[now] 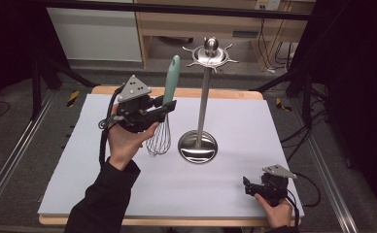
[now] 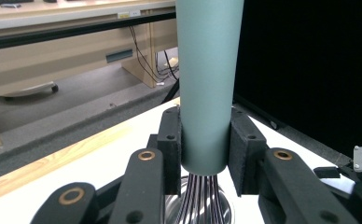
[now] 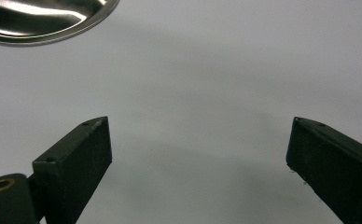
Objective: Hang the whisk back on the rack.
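A whisk (image 1: 167, 99) with a pale teal handle and wire loops is held upright above the white mat, handle up. My left gripper (image 1: 166, 107) is shut on the lower part of that handle (image 2: 206, 84), the two black pads (image 2: 170, 149) pressing on either side, wires hanging below. A steel utensil stand (image 1: 203, 104) with a round base and a hooked top ring rises just right of the whisk. My right gripper (image 1: 248, 187) rests low near the mat's front right, jaws wide open (image 3: 198, 163) over bare mat with nothing between them.
The stand's shiny base (image 3: 39, 21) lies ahead and left of the right gripper. The white mat (image 1: 254, 131) covers a wooden table. Wooden furniture and cables stand behind the table; dark frame legs flank it.
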Demonstrator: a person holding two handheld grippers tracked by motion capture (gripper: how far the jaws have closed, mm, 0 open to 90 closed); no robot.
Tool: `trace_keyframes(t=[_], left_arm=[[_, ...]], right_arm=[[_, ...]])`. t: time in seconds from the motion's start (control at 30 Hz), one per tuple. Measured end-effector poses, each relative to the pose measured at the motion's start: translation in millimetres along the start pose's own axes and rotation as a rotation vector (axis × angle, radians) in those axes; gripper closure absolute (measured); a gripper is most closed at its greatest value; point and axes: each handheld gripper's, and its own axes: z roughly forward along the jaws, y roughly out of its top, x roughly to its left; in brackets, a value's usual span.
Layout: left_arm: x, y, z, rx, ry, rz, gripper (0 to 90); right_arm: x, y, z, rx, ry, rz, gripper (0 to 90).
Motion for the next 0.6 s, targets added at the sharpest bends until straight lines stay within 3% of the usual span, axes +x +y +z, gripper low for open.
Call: trace_keyframes(t=[0.17, 0.23, 0.27, 0.37, 0.47, 0.6], left_arm=[[-1.0, 3.8, 9.5, 0.018, -0.012, -0.013, 68.5], [-2.3, 6.2, 11.3, 0.014, 0.005, -0.009, 68.5], [-3.4, 6.8, 13.6, 0.02, -0.01, -0.025, 68.5], [-4.5, 6.9, 17.1, 0.041, 0.012, -0.018, 68.5], [-1.1, 2.5, 20.4, 0.054, 0.0, -0.029, 68.5], [-1.5, 1.0, 20.7, 0.055, -0.004, -0.008, 68.5]], right_arm=[[0.7, 0.6, -1.5, -0.008, 0.011, 0.004, 7.3], [1.0, 0.4, -1.5, -0.005, 0.011, 0.01, 7.2], [1.1, 0.0, -1.8, -0.005, 0.014, 0.009, 7.2], [1.1, -0.2, -2.2, -0.008, 0.02, 0.001, 7.1], [2.6, 0.3, -0.9, 0.007, 0.026, 0.0, 7.2], [3.0, 0.6, 0.0, 0.005, 0.026, -0.005, 7.2]])
